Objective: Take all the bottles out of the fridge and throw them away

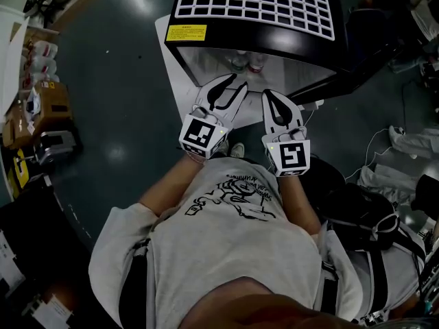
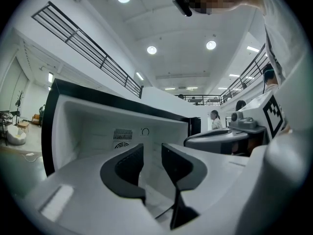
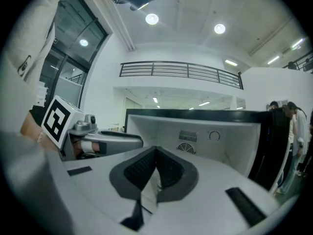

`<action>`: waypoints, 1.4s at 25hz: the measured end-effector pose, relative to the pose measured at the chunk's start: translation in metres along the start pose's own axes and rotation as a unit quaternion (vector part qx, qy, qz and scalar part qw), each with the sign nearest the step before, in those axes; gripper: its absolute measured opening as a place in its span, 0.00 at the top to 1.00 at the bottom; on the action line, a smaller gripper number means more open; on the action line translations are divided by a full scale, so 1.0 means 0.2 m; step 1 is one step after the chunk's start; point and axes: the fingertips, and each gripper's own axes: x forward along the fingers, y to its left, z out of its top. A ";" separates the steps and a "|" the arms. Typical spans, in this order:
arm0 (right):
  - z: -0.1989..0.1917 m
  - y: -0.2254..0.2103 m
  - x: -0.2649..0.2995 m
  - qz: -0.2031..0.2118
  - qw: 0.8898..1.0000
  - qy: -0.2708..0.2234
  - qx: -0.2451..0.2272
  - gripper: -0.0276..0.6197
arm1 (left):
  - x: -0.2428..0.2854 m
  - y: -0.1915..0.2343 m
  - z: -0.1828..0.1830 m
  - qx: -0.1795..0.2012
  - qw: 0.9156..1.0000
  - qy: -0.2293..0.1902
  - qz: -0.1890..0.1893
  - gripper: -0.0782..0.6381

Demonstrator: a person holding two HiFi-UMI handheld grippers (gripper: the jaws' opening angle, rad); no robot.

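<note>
I hold my left gripper [image 1: 235, 86] and right gripper [image 1: 267, 99] side by side at the mouth of an open mini fridge [image 1: 226, 38], both pointing roughly level into its white interior. Seen from the head view, two bottles [image 1: 241, 63] stand just inside the fridge, ahead of my jaws and apart from them; only their tops are clear. A white grid rack [image 1: 254, 2] lies on the fridge's black top, and the fridge door [image 1: 360, 66] hangs open to the right.

In the left gripper view, the jaws of my left gripper [image 2: 152, 154] stand partly apart with nothing between them, the fridge's back wall and its vent grille [image 2: 122, 134] showing beyond. In the right gripper view, the jaws of my right gripper [image 3: 156, 156] are closed tip to tip and empty, with the vent grille [image 3: 187, 136] and a round dial [image 3: 213, 135] behind them. Neither pair of jaws touches a bottle. Each gripper's square-marker cube [image 1: 202, 134] sits near my grey T-shirt [image 1: 233, 238].
</note>
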 end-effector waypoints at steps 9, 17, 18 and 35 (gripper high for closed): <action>-0.06 0.01 0.06 -0.001 1.000 0.005 -0.001 0.95 | 0.06 0.07 -0.08 -0.003 1.000 0.010 0.010 0.74; -0.10 -0.02 0.12 -0.007 1.000 0.009 -0.007 0.94 | 0.11 0.13 -0.15 0.001 1.000 0.017 0.019 0.73; -0.11 -0.03 0.13 -0.007 1.000 0.008 -0.008 0.94 | 0.11 0.14 -0.16 0.000 1.000 0.018 0.020 0.72; -0.24 -0.11 0.27 -0.011 0.999 0.019 -0.024 0.94 | 0.30 0.27 -0.34 -0.016 0.998 0.045 0.042 0.70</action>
